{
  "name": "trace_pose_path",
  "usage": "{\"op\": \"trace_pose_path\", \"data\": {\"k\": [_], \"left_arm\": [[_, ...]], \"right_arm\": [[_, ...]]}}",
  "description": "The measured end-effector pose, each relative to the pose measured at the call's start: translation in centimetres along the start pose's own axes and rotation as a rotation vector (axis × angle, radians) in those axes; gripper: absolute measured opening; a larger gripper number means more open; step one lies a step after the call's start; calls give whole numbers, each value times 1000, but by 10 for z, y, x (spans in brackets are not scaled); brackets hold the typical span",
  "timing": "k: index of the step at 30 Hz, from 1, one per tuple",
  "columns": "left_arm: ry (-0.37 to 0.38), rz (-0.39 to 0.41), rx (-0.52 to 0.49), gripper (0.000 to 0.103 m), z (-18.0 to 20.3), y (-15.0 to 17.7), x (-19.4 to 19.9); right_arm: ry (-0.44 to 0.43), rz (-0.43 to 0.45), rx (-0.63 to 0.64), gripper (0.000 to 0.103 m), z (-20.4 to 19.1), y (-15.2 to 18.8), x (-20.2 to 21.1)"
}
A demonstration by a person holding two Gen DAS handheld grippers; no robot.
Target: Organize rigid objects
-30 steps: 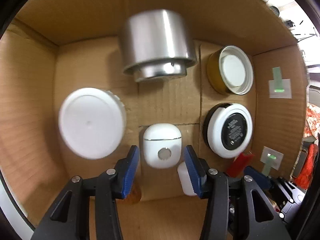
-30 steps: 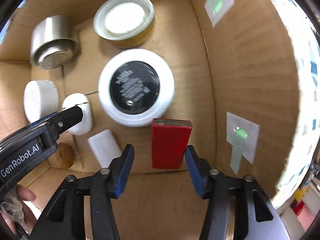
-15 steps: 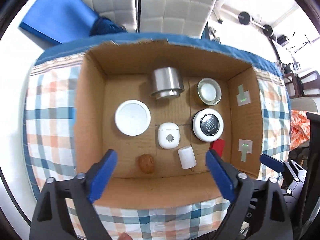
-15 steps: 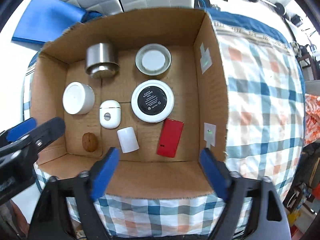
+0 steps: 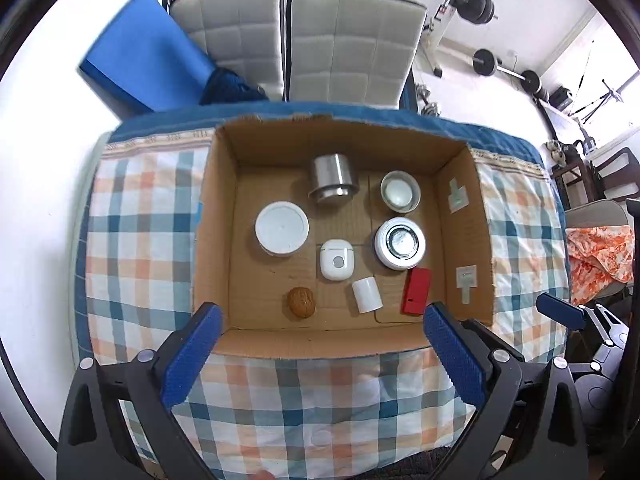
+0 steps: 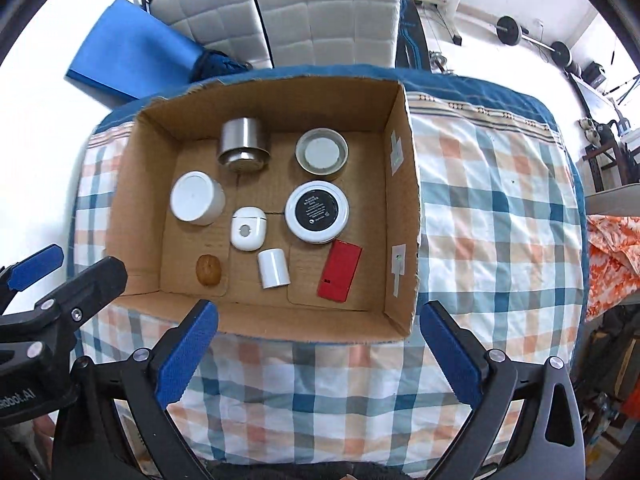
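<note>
An open cardboard box [image 5: 320, 344] holds a steel cup [image 5: 332, 180], a white jar [image 5: 282, 228], a gold-rimmed jar [image 5: 400, 192], a white compact with a dark centre [image 5: 400, 242], a white earbud case [image 5: 337, 259], a walnut [image 5: 301, 301], a small white cylinder [image 5: 367, 294] and a red case [image 5: 417, 291]. My left gripper [image 5: 320, 316] hangs high above the box's near wall, jaws opening, nothing between them. My right gripper [image 6: 319, 310] hovers likewise over the box [image 6: 280, 320], jaws opening and empty, with the red case [image 6: 340, 270] below.
The box sits on a checked cloth [image 5: 140, 240] with blue edging. Behind it stand white padded cushions [image 5: 340, 44] and a blue mat [image 5: 152, 68]. Weights and stands fill the right background; an orange patterned fabric [image 5: 600, 256] lies at the right.
Both grippers rose out of the box and spread wide. The earbud case and the red case, earlier between the pads, now lie free on the box floor.
</note>
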State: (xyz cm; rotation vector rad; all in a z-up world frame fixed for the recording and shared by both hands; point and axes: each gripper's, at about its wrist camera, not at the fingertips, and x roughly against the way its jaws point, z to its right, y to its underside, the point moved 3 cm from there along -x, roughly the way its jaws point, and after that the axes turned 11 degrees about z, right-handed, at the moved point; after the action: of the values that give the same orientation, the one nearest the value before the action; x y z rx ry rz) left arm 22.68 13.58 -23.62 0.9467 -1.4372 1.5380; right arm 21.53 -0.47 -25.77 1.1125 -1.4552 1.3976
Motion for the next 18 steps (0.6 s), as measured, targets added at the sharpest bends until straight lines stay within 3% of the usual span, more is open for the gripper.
{"op": "trace_pose_path", "data": {"k": [6, 18], "left_arm": [[-42, 125, -17, 103, 10, 0, 58], [-42, 276, 29, 103, 20, 6, 154]], "right_arm": [[-29, 98, -5, 103, 4, 5, 60], [-30, 302, -5, 103, 14, 21, 186]]}}
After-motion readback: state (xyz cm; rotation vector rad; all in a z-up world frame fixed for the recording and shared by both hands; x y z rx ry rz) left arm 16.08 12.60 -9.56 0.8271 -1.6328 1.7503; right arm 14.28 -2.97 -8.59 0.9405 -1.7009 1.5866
